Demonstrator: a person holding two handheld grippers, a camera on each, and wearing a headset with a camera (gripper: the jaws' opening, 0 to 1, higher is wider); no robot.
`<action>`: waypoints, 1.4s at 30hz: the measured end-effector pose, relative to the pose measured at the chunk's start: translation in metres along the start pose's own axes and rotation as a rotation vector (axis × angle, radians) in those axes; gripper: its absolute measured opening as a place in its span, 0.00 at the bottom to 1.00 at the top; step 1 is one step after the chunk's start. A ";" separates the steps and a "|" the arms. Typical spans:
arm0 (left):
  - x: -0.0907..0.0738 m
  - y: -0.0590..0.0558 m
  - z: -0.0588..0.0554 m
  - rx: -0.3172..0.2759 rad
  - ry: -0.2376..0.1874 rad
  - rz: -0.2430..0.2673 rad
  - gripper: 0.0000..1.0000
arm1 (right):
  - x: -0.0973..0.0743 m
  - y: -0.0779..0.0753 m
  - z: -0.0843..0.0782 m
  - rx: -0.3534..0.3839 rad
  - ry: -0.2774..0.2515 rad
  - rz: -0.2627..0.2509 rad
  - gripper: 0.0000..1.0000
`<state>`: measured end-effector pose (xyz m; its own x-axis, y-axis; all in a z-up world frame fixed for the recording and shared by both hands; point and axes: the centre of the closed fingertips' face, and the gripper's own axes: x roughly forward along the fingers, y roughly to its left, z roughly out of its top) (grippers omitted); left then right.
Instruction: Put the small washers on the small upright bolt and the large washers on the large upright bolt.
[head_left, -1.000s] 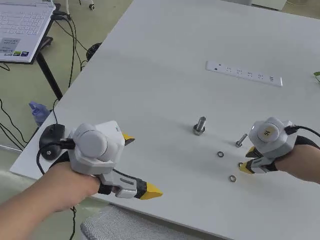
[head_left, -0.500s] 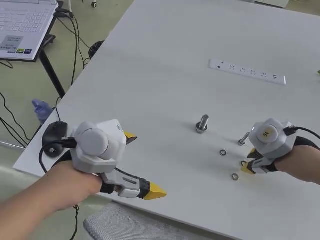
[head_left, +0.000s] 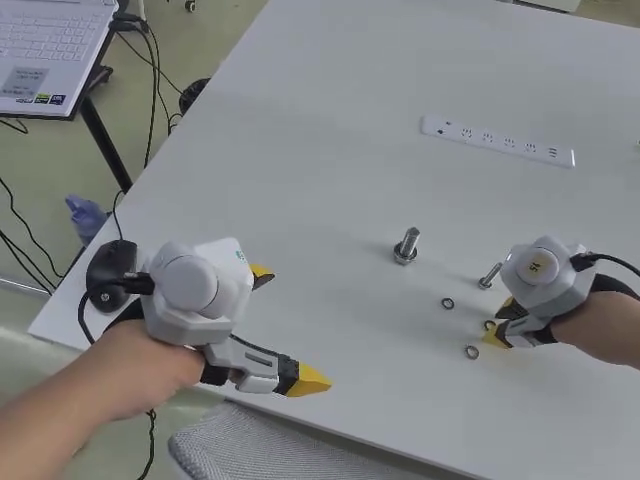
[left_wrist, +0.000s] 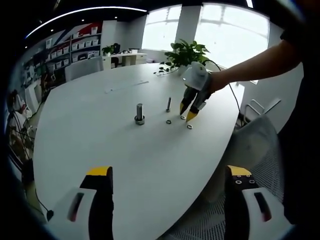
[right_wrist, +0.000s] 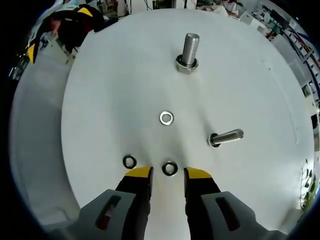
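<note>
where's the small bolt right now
In the head view, the small bolt stands right of the large bolt, close beside the right gripper.

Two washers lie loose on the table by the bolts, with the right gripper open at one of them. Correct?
Not quite: three washers lie loose, not two, as the right gripper view shows. The right gripper is indeed open at one of them.

Office: white meeting table (head_left: 300, 150), laptop (head_left: 45, 50), power strip (head_left: 497, 141).
</note>
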<state>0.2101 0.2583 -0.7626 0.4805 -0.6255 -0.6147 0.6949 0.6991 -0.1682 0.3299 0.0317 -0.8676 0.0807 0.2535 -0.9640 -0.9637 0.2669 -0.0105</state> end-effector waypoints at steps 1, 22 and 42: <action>0.000 0.000 0.001 -0.001 -0.002 -0.002 0.92 | 0.000 0.000 0.000 0.001 0.000 0.000 0.26; 0.005 -0.011 0.004 0.001 -0.014 -0.047 0.88 | 0.004 -0.002 0.000 0.004 0.070 -0.016 0.15; -0.001 -0.004 -0.001 0.008 0.011 -0.014 0.81 | 0.000 -0.001 -0.001 0.039 0.044 -0.017 0.13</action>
<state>0.2060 0.2563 -0.7623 0.4645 -0.6317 -0.6206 0.7060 0.6872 -0.1711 0.3302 0.0305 -0.8676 0.0848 0.2073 -0.9746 -0.9517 0.3066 -0.0175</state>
